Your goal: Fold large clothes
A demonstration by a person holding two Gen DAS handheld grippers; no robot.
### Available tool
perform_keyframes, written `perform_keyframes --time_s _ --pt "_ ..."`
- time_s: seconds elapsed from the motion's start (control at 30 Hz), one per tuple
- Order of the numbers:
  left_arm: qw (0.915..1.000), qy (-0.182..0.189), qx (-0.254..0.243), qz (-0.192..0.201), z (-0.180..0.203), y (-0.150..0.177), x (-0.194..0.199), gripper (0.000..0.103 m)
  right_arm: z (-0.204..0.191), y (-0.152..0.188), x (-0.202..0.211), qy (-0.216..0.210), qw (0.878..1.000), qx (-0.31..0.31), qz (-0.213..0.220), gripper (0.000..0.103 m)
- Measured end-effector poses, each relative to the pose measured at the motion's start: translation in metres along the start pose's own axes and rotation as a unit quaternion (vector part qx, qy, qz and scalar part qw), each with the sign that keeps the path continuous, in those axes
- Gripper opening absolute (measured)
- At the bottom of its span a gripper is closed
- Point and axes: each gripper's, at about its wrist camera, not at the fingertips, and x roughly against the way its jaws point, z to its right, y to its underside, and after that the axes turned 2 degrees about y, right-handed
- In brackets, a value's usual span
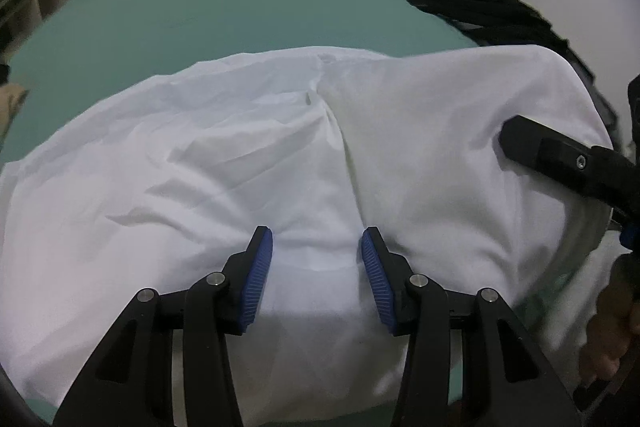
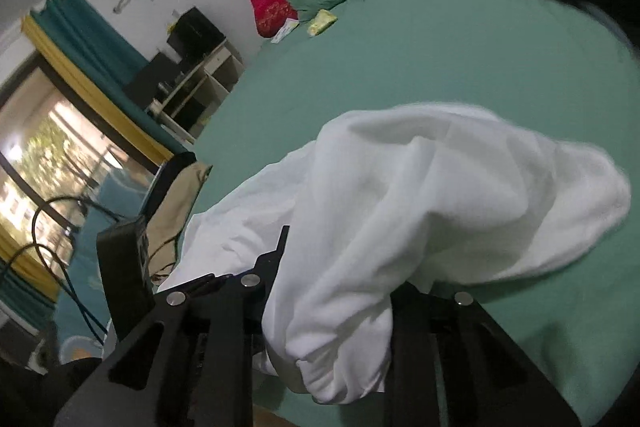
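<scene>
White cloth [image 2: 360,227] is draping over my right gripper [image 2: 332,291], which is clamping a bunched edge, lifted off the green bed [image 2: 440,59]. I'm hovering my left gripper [image 1: 317,259], fingers apart, over the spread garment, judging I'm mid-fold; next I need to carry that edge across.

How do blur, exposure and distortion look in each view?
Left wrist: white cotton garment softly blurred, green bedsheet bowed by fisheye, dim light. Right wrist: bright window overexposed, garment's edges smeared, horizon tilted.
</scene>
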Motion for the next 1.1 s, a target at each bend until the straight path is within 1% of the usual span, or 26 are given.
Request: perform_keyframes --time_s 0.03,0.07,0.1,0.13,0.17,0.2,0.23,0.3,0.4,0.43,0.47,0.5,0.53,0.6,0.63,0.67,0.73,0.77,0.8,0.87,0.9,0.93,0.97,1.03,1.1 --pt "0.9997 0.022 0.008 -0.009 -0.008 -0.002 0.005 0.049 -0.010 -0.004 -0.002 0.006 1.000 0.009 -0.004 0.023" --pt "0.9987 0.046 0.018 -0.015 -0.018 -0.004 0.013 0.049 -0.026 -0.008 -0.005 0.021 0.999 0.032 -0.010 0.023" --pt "0.9979 0.059 0.025 -0.011 -0.026 -0.004 0.022 0.049 -0.038 -0.012 -0.006 0.035 0.998 0.052 -0.015 0.023" --pt "0.9972 0.068 0.030 0.001 -0.038 -0.004 0.035 0.049 -0.047 -0.014 -0.007 0.045 0.997 0.067 -0.018 0.023" --pt "0.9970 0.068 0.031 0.018 -0.051 -0.003 0.050 0.049 -0.064 -0.018 -0.012 0.061 0.994 0.091 -0.026 0.023" --pt "0.9970 0.062 0.032 0.034 -0.066 -0.002 0.065 0.049 -0.071 -0.020 -0.015 0.070 0.992 0.104 -0.031 0.023" --pt "0.9968 0.053 0.034 0.049 -0.082 -0.001 0.079 0.049 -0.087 -0.023 -0.023 0.085 0.988 0.125 -0.039 0.023" --pt "0.9962 0.032 0.040 0.071 -0.113 0.002 0.101 0.049 -0.108 -0.026 -0.037 0.104 0.980 0.159 -0.053 0.024" --pt "0.9942 -0.017 0.053 0.092 -0.167 0.011 0.124 0.049 -0.134 -0.021 -0.060 0.122 0.969 0.200 -0.078 0.025" --pt "0.9932 -0.028 0.061 0.095 -0.181 0.014 0.128 0.049 -0.143 -0.017 -0.071 0.121 0.966 0.210 -0.088 0.026" --pt "0.9917 -0.033 0.078 0.097 -0.200 0.020 0.131 0.049 -0.151 -0.014 -0.085 0.108 0.966 0.207 -0.106 0.027" --pt "0.9905 -0.028 0.093 0.098 -0.217 0.025 0.132 0.049 -0.155 -0.008 -0.091 0.104 0.965 0.208 -0.119 0.027" --pt "0.9893 -0.022 0.107 0.097 -0.230 0.028 0.132 0.049 -0.161 -0.004 -0.103 0.103 0.962 0.215 -0.136 0.028" --pt "0.9816 -0.031 0.166 0.089 -0.263 0.038 0.132 0.049 -0.178 0.010 -0.124 0.098 0.952 0.238 -0.169 0.034" --pt "0.9765 -0.033 0.193 0.089 -0.277 0.042 0.134 0.049 -0.186 0.018 -0.134 0.084 0.948 0.244 -0.186 0.037" --pt "0.9733 -0.029 0.208 0.093 -0.286 0.044 0.136 0.049 -0.191 0.023 -0.139 0.070 0.946 0.248 -0.197 0.041" --pt "0.9676 -0.016 0.230 0.104 -0.299 0.047 0.140 0.049 -0.205 0.037 -0.155 0.026 0.941 0.252 -0.225 0.052" --pt "0.9662 -0.013 0.234 0.108 -0.301 0.047 0.141 0.049 -0.212 0.043 -0.161 0.012 0.938 0.256 -0.234 0.066" --pt "0.9656 -0.011 0.235 0.110 -0.303 0.047 0.142 0.049 -0.218 0.048 -0.166 0.000 0.934 0.263 -0.242 0.077" --pt "0.9665 -0.002 0.230 0.114 -0.302 0.046 0.143 0.049 -0.235 0.061 -0.173 -0.025 0.926 0.284 -0.249 0.087" --pt "0.9681 0.006 0.223 0.115 -0.300 0.046 0.143 0.049 -0.242 0.068 -0.173 -0.042 0.920 0.299 -0.249 0.089" --pt "0.9692 0.011 0.218 0.113 -0.296 0.044 0.142 0.049 -0.243 0.074 -0.169 -0.053 0.916 0.309 -0.248 0.090" --pt "0.9699 0.015 0.215 0.113 -0.296 0.043 0.142 0.049 -0.250 0.081 -0.167 -0.065 0.909 0.327 -0.249 0.090" --pt "0.9724 0.032 0.198 0.120 -0.288 0.040 0.146 0.049 -0.262 0.093 -0.164 -0.066 0.893 0.370 -0.249 0.090" --pt "0.9729 0.055 0.181 0.133 -0.277 0.032 0.149 0.050 -0.264 0.098 -0.155 -0.060 0.885 0.397 -0.238 0.090"
